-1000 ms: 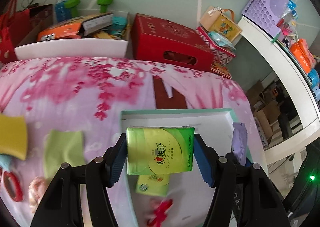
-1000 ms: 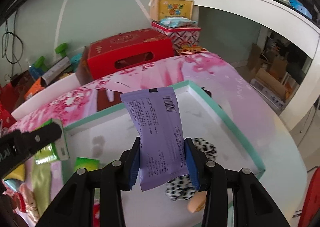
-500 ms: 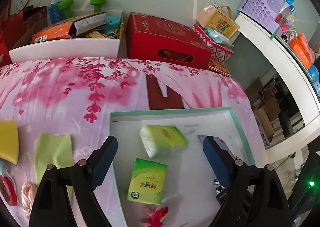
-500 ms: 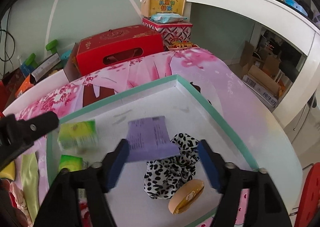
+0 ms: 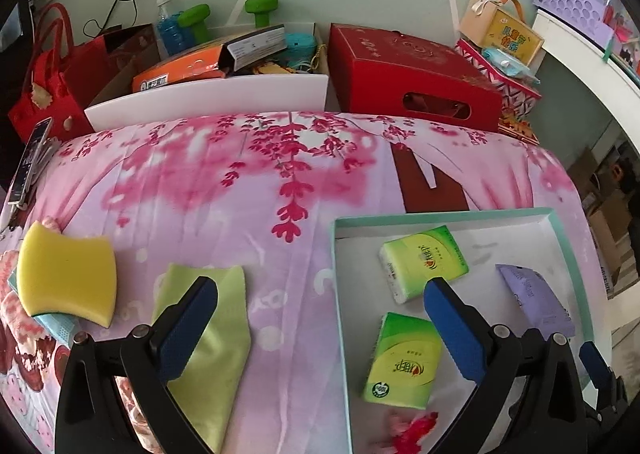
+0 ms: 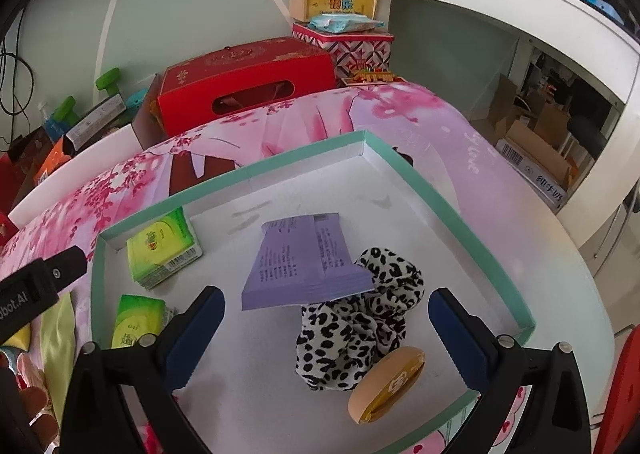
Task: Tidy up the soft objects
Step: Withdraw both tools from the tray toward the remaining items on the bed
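Below the wide-open right gripper (image 6: 326,308), the purple packet (image 6: 304,262) lies in the tray (image 6: 452,210).

We can't see all of the nearer green pack (image 6: 134,320); the right gripper's finger (image 6: 192,338) covers a corner. The purple packet (image 6: 300,262) hides part of the spotted cloth (image 6: 360,330). The red bow (image 5: 412,428) is cut off by the picture's bottom edge.
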`<state>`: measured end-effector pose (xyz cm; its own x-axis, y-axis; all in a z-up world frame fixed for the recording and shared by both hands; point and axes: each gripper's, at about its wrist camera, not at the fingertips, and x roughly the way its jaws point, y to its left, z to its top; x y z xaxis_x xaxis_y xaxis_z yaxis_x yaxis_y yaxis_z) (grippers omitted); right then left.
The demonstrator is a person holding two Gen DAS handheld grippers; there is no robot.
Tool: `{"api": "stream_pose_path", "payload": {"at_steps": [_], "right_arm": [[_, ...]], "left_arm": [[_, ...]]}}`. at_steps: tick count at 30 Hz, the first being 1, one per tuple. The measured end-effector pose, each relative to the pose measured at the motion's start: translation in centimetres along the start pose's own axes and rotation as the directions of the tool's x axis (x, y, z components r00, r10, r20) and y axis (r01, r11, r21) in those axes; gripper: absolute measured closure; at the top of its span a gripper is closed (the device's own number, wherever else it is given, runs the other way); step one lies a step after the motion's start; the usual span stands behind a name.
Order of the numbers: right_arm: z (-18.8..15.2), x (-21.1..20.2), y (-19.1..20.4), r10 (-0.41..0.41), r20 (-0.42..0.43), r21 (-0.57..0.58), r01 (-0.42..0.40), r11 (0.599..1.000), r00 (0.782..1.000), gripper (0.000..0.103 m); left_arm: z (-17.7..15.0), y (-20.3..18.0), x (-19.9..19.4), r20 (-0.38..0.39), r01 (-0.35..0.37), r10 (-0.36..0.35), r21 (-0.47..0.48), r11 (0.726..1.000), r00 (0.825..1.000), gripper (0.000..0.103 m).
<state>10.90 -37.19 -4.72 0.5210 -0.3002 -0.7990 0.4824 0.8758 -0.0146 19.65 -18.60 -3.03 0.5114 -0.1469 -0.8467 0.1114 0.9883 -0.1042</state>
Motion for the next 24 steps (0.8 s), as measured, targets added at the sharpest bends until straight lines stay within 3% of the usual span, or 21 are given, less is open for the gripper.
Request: {"api": "stream_pose_path", "payload": {"at_steps": [6,14,24], "right_arm": [[0.2,-0.9,0.5,-0.009,0.023,-0.012,0.009,1.000,1.000,0.000],[0.9,-4.3,1.9,0.060,0.090,-0.021,-0.058,0.998,0.994,0.000],[0.2,-7.0,6.0,0.173,0.083,-0.105,-0.164,0.981,0.981,0.000]], "left_arm": [[-0.2,0.2,-0.7,0.005,-0.010,0.010,0.006,1.000,1.000,0.000],[0.1,2.7,-4.2,0.061,-0.043,0.043,-0.006,0.999,0.997,0.000],[-0.3,11.8,-8.5,0.071,-0.137,0.150,-0.159,0.978,0.986,0.000]]}}
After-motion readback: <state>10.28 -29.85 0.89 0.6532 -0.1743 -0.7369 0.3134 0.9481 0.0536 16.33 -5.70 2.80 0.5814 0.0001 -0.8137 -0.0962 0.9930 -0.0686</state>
